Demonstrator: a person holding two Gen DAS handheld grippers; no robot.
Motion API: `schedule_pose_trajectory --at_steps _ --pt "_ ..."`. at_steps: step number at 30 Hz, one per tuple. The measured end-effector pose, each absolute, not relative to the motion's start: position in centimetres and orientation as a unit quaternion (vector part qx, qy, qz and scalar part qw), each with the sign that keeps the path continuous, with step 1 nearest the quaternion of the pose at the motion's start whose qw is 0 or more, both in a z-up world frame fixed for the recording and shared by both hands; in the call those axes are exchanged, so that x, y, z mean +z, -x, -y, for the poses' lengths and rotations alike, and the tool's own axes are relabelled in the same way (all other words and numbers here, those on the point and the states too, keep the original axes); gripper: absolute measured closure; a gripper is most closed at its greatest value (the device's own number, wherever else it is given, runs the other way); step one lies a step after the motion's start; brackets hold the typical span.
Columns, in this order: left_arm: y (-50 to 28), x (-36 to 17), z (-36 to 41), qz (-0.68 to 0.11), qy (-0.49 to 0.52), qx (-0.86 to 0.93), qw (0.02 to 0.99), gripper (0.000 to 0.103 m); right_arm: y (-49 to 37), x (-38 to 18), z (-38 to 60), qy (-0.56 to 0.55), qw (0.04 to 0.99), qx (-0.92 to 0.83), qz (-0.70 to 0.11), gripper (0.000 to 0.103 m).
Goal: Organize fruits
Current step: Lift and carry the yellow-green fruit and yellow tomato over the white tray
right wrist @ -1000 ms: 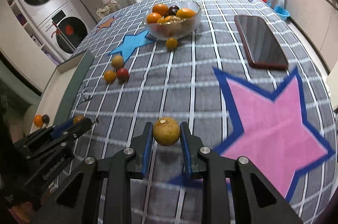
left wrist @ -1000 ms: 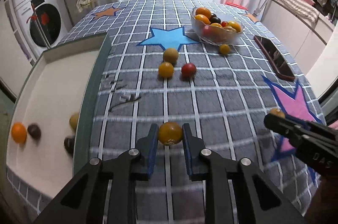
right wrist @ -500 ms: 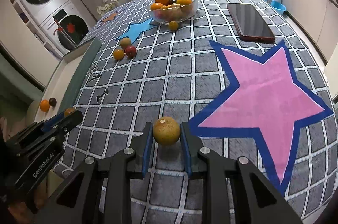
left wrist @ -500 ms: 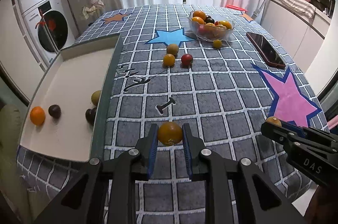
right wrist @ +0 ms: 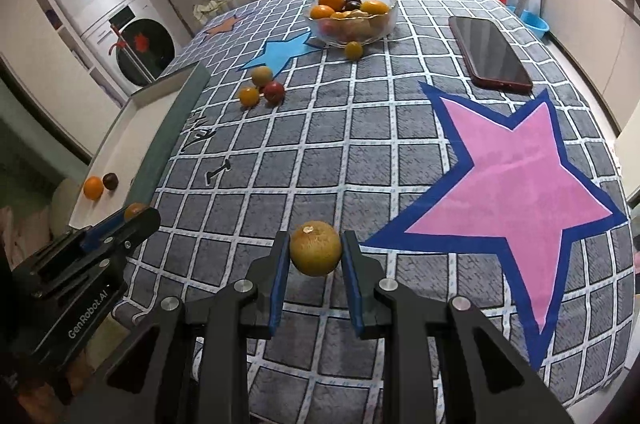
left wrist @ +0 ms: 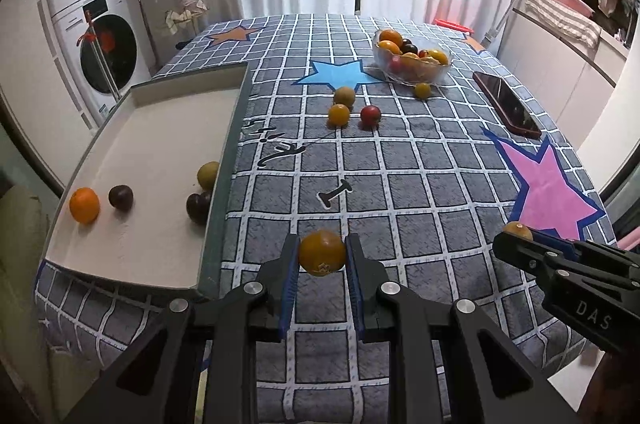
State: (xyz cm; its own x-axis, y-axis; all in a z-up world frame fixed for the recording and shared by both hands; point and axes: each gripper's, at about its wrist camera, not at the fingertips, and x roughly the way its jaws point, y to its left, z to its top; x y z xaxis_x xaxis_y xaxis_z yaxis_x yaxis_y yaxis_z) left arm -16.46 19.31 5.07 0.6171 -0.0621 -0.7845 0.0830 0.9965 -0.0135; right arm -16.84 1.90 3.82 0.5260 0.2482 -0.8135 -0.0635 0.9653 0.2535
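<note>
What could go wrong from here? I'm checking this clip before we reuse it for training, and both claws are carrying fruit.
1. The round orange fruit in the left claw is pinched only at its sides, so it might slip out onto the cloth.
2. Dropped into the white tray, it could roll into the dark plum at the wall.
3. The right claw carrying the tan fruit is close to the left one; they could bump.

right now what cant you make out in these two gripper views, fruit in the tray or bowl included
- Left wrist view: the dark plum and the greenish fruit in the white tray are partly cut off by the tray's green rim.
- Right wrist view: the same rim hides those two entirely.
- Both views: the lower fruits in the clear glass bowl are too small and piled to count.
- Both views: the table's near edge is hidden behind the black gripper arms.
</note>
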Motion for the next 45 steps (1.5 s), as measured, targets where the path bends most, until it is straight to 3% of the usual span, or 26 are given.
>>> schedule_pose_trajectory --at_steps 45 --pt "13.8 4.9 -30.0 -0.417 0.054 0.031 0.907 0.079 11.6 6.9 -15.2 0.013 0.862 0.168 -0.477 0.075"
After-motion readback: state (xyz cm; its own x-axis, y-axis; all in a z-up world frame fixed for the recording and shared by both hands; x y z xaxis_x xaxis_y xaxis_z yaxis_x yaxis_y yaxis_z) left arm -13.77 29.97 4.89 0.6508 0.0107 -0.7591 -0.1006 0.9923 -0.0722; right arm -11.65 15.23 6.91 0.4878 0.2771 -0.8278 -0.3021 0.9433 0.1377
